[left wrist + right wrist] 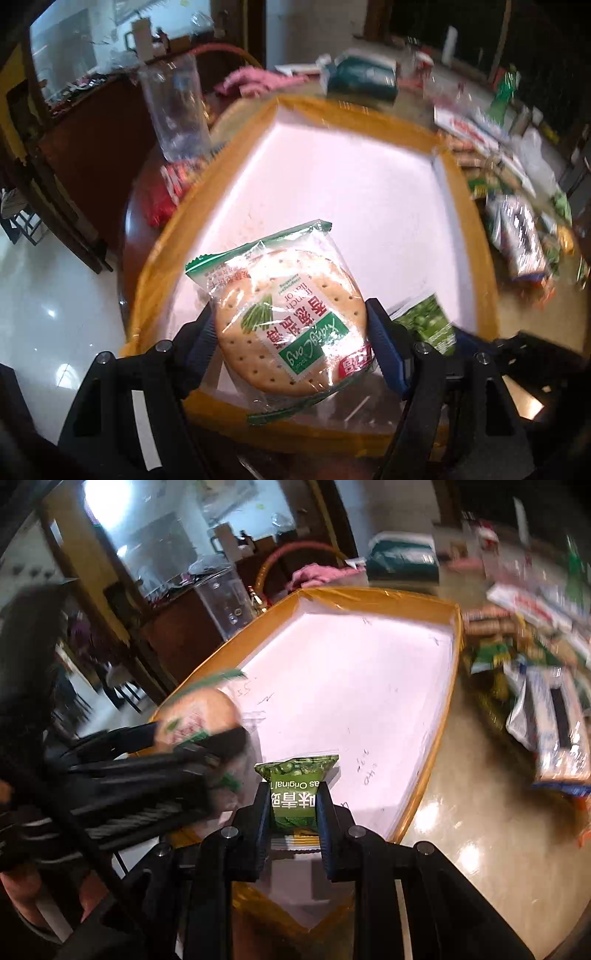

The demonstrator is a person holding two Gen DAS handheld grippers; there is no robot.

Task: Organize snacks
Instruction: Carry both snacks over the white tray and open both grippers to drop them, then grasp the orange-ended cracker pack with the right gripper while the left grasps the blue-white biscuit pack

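My left gripper (291, 332) is shut on a round cracker in a clear, green-edged wrapper (284, 314), held above the near end of a shallow yellow-rimmed box (236, 155) with a white floor. In the right wrist view the same cracker pack (199, 716) and the left gripper (207, 738) show blurred at the left. My right gripper (293, 805) is shut on a small green pea snack packet (293, 794), over the near end of the same box (439, 716). That packet (432, 325) peeks in at the lower right of the left wrist view.
A pile of snack packs (554, 716) lies on the glossy table right of the box. A clear plastic tub (177, 107) and a red packet (166, 188) sit at its left. A pink cloth (255, 81) and a dark green bag (362, 77) lie behind it.
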